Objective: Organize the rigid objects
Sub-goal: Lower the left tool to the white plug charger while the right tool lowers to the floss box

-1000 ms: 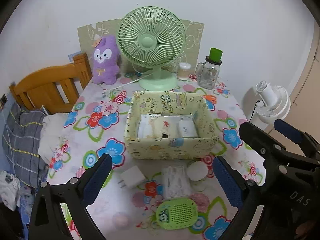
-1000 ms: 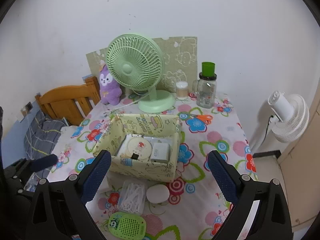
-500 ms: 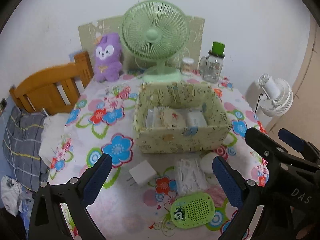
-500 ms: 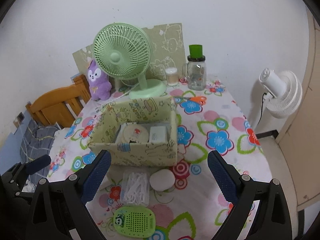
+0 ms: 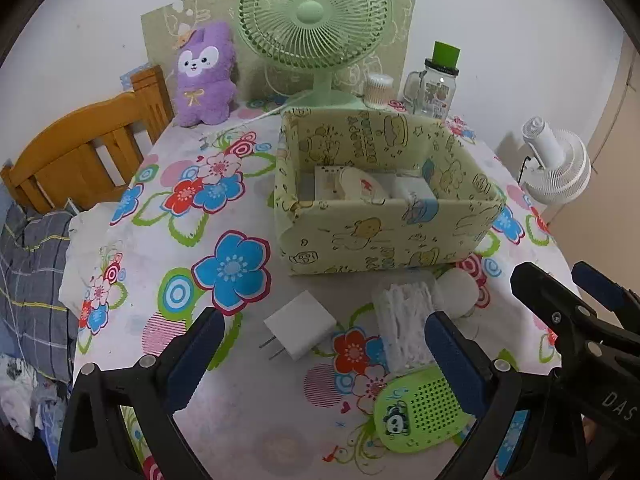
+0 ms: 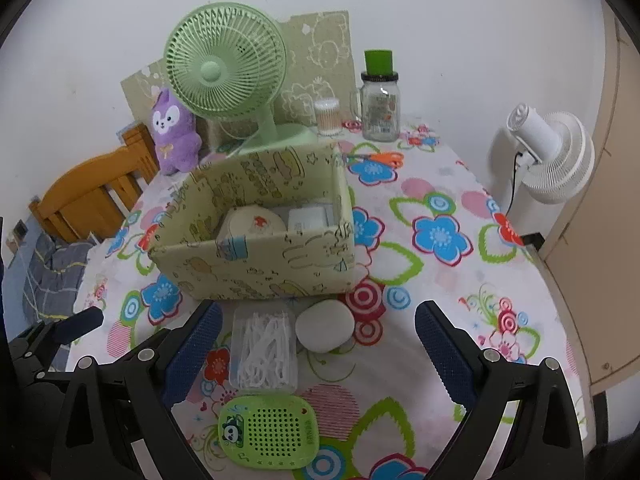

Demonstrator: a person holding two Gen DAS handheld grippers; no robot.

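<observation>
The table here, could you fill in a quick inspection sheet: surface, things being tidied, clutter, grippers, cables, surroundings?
Surface: table under a flowered cloth.
Job's things: patterned box already holding several items; charger plug, clear case of white picks, white round case and green perforated case lie in front of it.
Clutter: green fan, purple plush, glass jar, cotton swab tub, scissors.
Grippers: left gripper and right gripper open, holding nothing.
Cables: fan cord; black cord.
Surroundings: wooden chair, white floor fan, bare wall.
</observation>
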